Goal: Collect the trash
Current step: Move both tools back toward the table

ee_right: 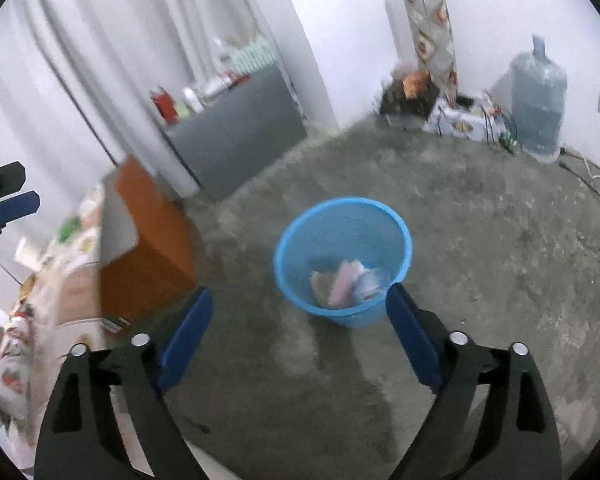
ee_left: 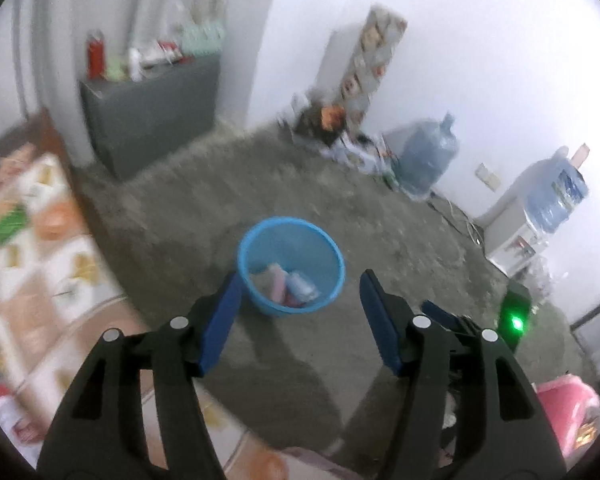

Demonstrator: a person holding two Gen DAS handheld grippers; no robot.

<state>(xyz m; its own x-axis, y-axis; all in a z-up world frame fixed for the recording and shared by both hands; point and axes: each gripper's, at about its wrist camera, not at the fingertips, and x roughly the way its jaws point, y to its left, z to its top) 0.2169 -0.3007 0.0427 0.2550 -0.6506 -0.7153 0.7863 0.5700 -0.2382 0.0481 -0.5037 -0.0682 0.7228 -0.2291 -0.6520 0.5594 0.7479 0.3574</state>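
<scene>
1. A blue mesh bin [ee_right: 342, 260] is standing upright on the grey concrete floor [ee_right: 480, 260], with crumpled wrappers [ee_right: 350, 282] lying inside.
2. The left gripper [ee_left: 298, 316] is hanging above the bin, jaws spread, holding nothing.
3. The right gripper [ee_right: 300, 332] is hovering likewise, jaws wide apart and empty.
4. A patterned table [ee_left: 40, 240] is standing to the left.

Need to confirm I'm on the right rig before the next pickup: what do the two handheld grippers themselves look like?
Both match: the left gripper and the right gripper each have matte black plastic arms with cut-out slots, round silver pivot pins, and flat blue pads lining the jaws. The left wrist view also shows a black box with a green light on the right gripper. No cables, sleeves or hands are visible.
</scene>
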